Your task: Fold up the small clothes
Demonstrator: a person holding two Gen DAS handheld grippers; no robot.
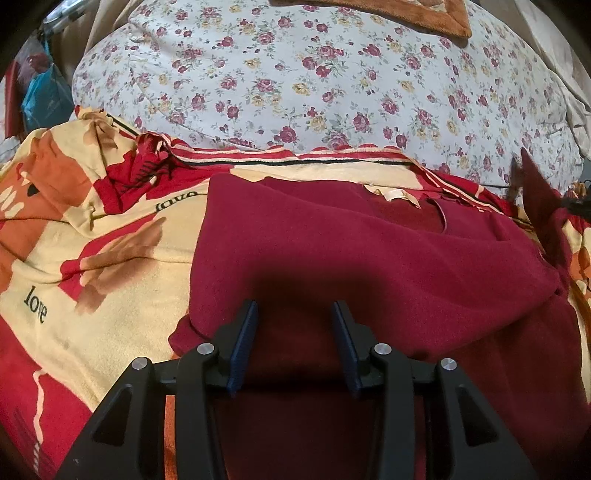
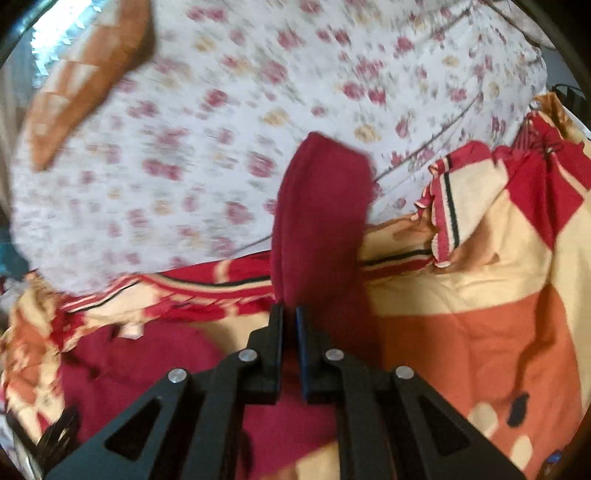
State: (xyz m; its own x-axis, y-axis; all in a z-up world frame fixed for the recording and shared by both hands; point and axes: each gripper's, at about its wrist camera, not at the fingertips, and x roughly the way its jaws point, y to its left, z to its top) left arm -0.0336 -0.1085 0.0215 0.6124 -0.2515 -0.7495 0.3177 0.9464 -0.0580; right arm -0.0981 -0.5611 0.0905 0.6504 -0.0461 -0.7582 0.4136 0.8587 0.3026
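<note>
A small dark red garment (image 1: 369,258) lies spread on a red, cream and orange blanket (image 1: 92,258), its neckline with a pale label at the far side. My left gripper (image 1: 294,314) is open and empty, hovering just above the garment's near left part. My right gripper (image 2: 289,310) is shut on a fold of the same red garment (image 2: 321,206), which stands up lifted in front of the fingers. That raised part also shows at the right edge of the left wrist view (image 1: 539,199). The right wrist view is motion-blurred.
A white quilt with red and yellow roses (image 1: 314,81) lies beyond the blanket. An orange-brown cloth (image 1: 424,14) sits on it at the far side. Clutter and a blue bag (image 1: 40,96) are at the far left.
</note>
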